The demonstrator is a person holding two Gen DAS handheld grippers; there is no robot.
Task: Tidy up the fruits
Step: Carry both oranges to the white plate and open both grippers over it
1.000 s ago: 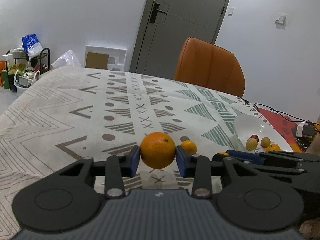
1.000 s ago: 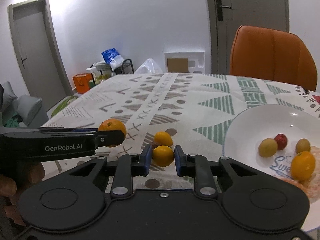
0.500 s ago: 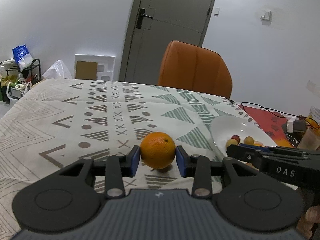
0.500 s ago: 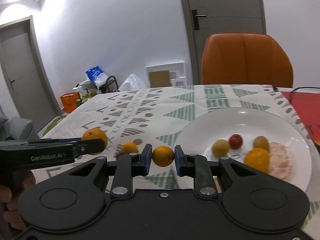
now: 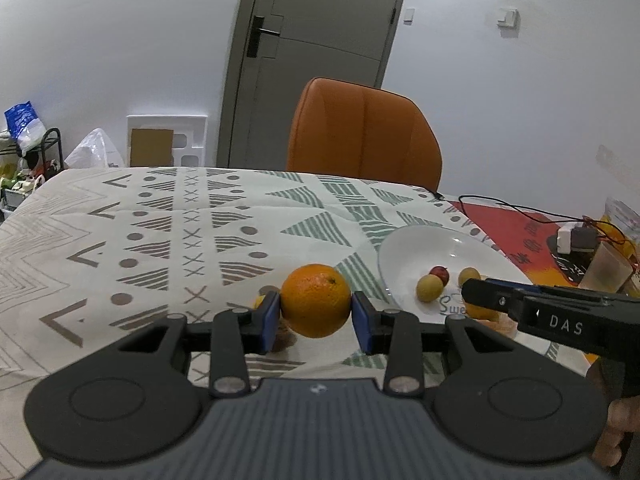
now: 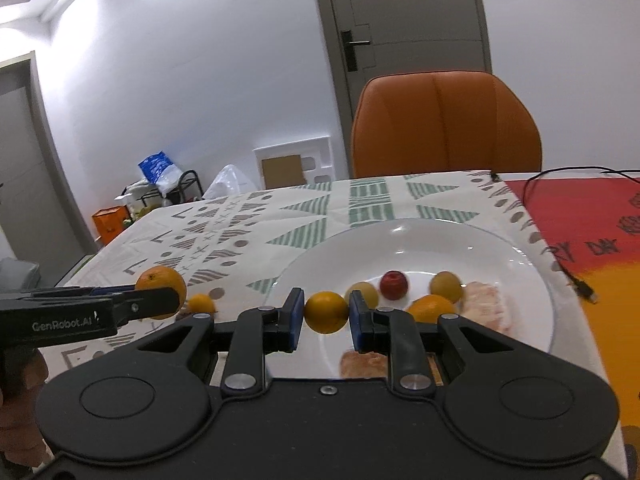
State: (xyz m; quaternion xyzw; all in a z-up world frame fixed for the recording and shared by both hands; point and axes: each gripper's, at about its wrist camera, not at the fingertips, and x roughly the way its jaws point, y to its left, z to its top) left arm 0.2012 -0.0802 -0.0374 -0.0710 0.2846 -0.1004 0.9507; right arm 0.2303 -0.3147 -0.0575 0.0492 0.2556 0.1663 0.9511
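1. The left gripper [image 5: 316, 318] is clamped on a large orange [image 5: 316, 300], lifted clear of the patterned tablecloth [image 5: 160, 240].
2. The right gripper [image 6: 325, 322] is clamped on a small yellow-orange fruit [image 6: 326, 312], held over the near rim of the white plate [image 6: 520, 272].
3. In the plate, at about 1 o'clock from that fruit, lie a red fruit [image 6: 394, 285], two yellowish ones, an orange one and peeled segments [image 6: 486, 304].
4. A small fruit [image 6: 201, 304] rests on the cloth at 9 o'clock from the plate.

White walls, a grey door [image 5: 316, 60] and an orange chair [image 5: 362, 132] behind the patterned table [image 5: 160, 232].
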